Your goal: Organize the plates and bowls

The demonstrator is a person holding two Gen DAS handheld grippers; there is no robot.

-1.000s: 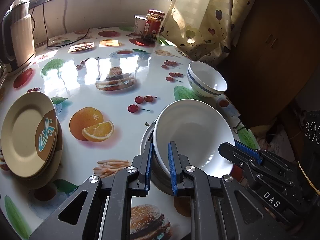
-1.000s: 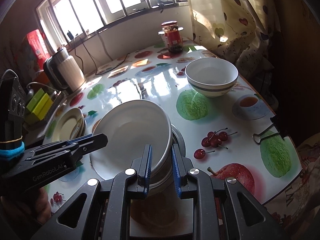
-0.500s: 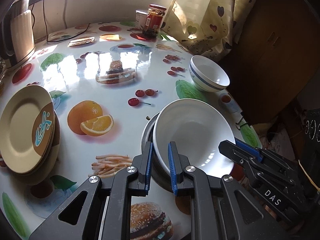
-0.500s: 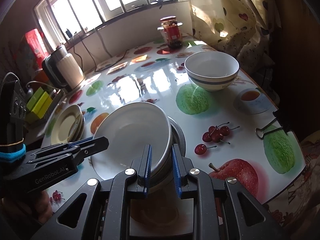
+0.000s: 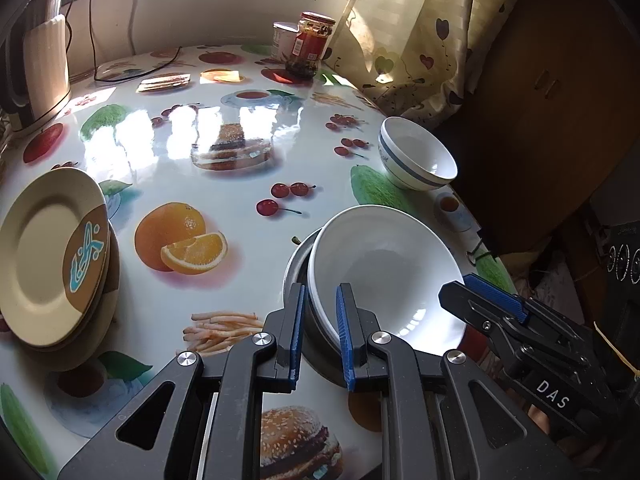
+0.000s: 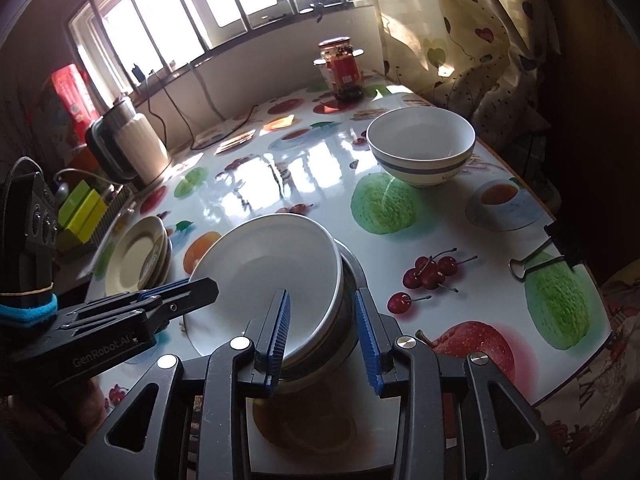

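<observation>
left hand-held gripper (image 5: 320, 332) clamps the white bowl (image 5: 384, 276) rim, lower centre; right hand-held gripper (image 6: 322, 336) is opening, pads off it.

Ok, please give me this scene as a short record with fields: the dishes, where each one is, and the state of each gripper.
white bowl: nested, tilted, in the metal bowl
striped bowl: alone, upright, toward the far right of the table
plates: stacked at the table's left edge
left gripper: shut on the white bowl's rim
right gripper: jaws opening, both bowls' rims between them, pads not pressing
</observation>
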